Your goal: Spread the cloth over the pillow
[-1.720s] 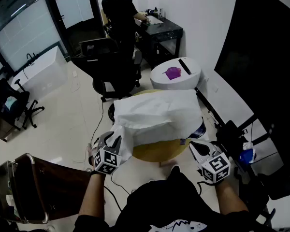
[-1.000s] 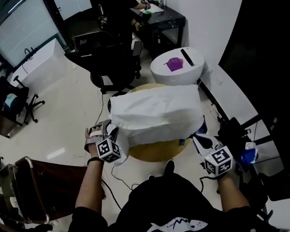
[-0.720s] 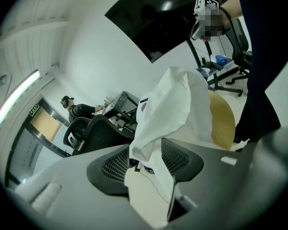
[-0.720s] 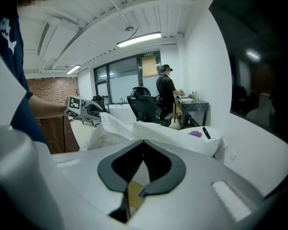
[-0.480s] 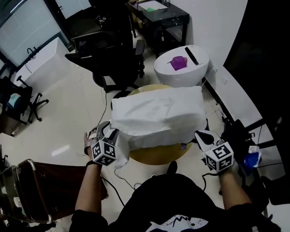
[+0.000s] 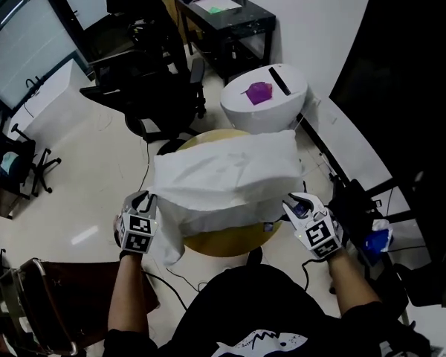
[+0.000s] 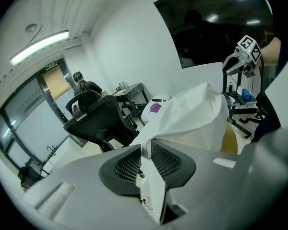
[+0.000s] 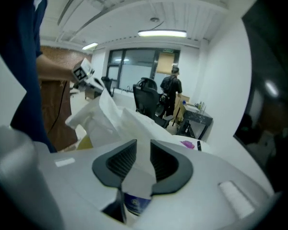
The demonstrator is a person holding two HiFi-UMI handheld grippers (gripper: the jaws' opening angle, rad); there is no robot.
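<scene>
A white cloth (image 6: 223, 173) lies draped over the pillow, which it hides entirely, on a round yellow table (image 6: 234, 241). My left gripper (image 6: 146, 199) is at the cloth's near left corner. Its jaws have just been closing, and in the left gripper view (image 7: 146, 147) they pinch a fold of the cloth (image 7: 192, 111). My right gripper (image 6: 298, 204) is at the near right corner. Its jaws have just been opening: in the right gripper view (image 8: 143, 147) the cloth (image 8: 120, 121) still runs between the parted pads.
A white round bin (image 6: 264, 99) with a purple thing on top stands behind the table. A black office chair (image 6: 145, 95) and a black desk (image 6: 223, 13) are farther back. A black stand (image 6: 357, 207) is at my right, a brown chair (image 6: 30, 296) at lower left.
The left gripper has shifted left and rolled, closing on the cloth's hanging corner. The right gripper has moved in toward the right corner and its jaws have parted.
</scene>
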